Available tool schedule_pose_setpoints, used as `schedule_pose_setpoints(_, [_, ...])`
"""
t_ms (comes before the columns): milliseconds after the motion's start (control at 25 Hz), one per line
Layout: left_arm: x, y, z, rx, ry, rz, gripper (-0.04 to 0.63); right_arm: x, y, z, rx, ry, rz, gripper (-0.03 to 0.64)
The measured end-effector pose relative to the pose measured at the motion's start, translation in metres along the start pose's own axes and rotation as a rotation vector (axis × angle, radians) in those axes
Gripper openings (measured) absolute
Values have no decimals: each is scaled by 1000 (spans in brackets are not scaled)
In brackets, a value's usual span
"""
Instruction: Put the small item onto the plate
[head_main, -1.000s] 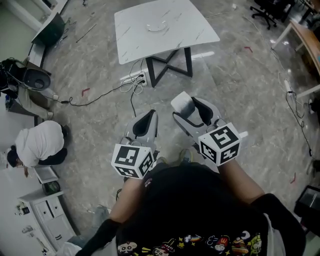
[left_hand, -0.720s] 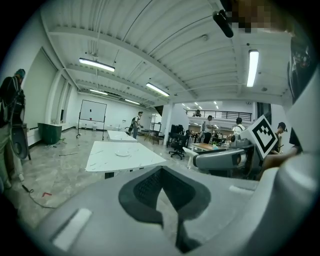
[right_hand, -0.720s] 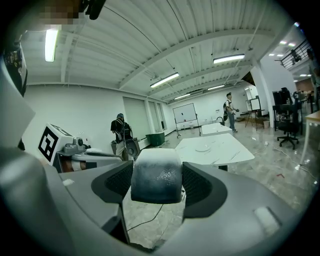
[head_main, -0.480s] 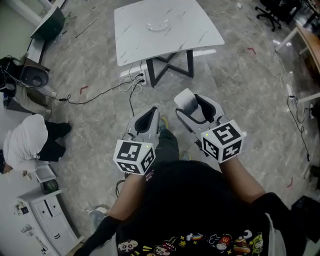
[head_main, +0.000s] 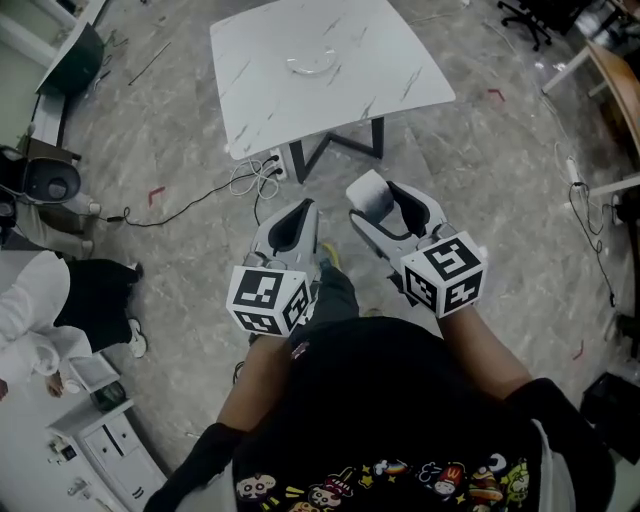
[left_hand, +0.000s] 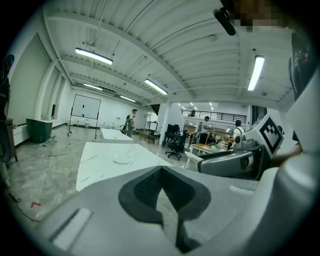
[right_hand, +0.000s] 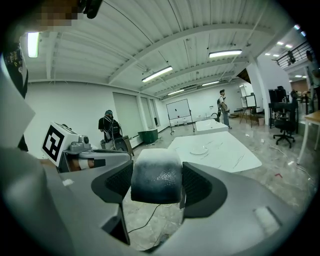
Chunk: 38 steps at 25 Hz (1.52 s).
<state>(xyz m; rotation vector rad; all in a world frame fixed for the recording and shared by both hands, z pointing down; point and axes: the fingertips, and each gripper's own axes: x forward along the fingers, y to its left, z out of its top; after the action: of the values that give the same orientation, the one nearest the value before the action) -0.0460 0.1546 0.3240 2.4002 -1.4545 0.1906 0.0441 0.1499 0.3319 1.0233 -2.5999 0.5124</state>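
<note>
Being gripped in the right tongs (right_hand: 156, 182) is the small item (head_main: 368, 193), while the left tongs (left_hand: 160, 187), just beside, are being held shut on nothing. Carrying is judged the step in hand: the plate (head_main: 312, 62) on the bench (head_main: 390, 60), well ahead of both tongs, is being awaited, calling for an approach, then release.

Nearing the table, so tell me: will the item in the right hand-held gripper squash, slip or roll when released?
Probably stiff: the item shows straight sides between the jaws of the right hand-held gripper. Its glossy, pitted skin may be slick, so release low over the plate. Blocky with a rounded top, it seems unlikely to roll.
</note>
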Motion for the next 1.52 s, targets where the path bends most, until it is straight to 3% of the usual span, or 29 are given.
schedule_pose_setpoints(520, [63, 102, 19, -36, 47, -84, 0, 112, -23, 44, 7, 53, -59, 334])
schedule_pose_setpoints(720, [77, 126, 28, -14, 54, -107, 0, 139, -31, 52, 25, 46, -82, 334])
schedule_pose_setpoints(1520, [154, 142, 55, 53, 87, -109, 0, 178, -95, 82, 35, 18, -65, 334])
